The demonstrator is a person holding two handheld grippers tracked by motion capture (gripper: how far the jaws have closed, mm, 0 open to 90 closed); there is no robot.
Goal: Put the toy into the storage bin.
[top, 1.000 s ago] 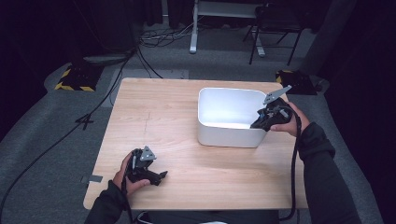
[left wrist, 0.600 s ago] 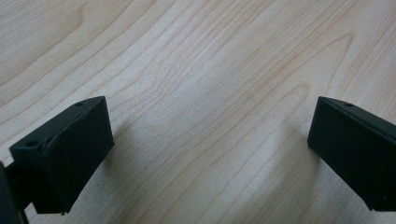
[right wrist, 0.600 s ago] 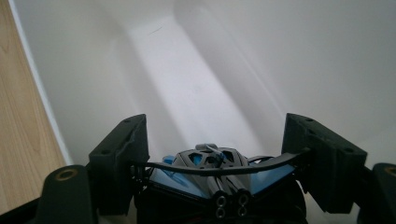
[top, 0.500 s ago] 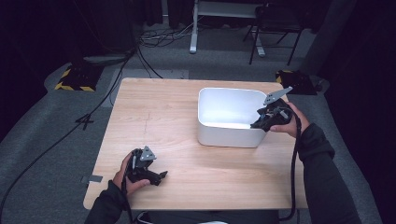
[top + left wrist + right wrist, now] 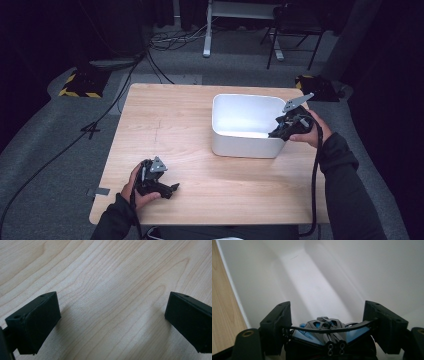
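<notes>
Toy car (image 5: 325, 333): a small black model with blue panels and two round exhaust pipes at its rear, glossy and angular, seen close in the right gripper view between the jaws and over the bin's interior.
Right tool (image 5: 282, 131): held in the person's right hand at the bin's right near corner, tilted down over the rim; in its own view (image 5: 325, 322) the jaws pinch the toy car from both sides, a thin black bar of the car spanning between them.
Bin (image 5: 235, 145): a white rectangular tub with rounded corners and smooth, matt plastic walls; it stands on the right half of the counter, nearer the far edge. The inner floor and walls (image 5: 367, 272) look plain and bare.
Left tool (image 5: 161, 189): held in the person's left hand near the front left of the counter, lying low on the wood and pointing right; in its own view (image 5: 110, 322) the blocky black jaws are spread wide with only wood grain between them.
Counter (image 5: 170, 120): pale wood with a wavy grain, flat, square-edged.
Open room: a broad stretch of wood lies bare between the left tool and the bin, which are well apart.
Edges: the left tool sits close to the front edge; the bin's right wall is near the counter's right edge.
</notes>
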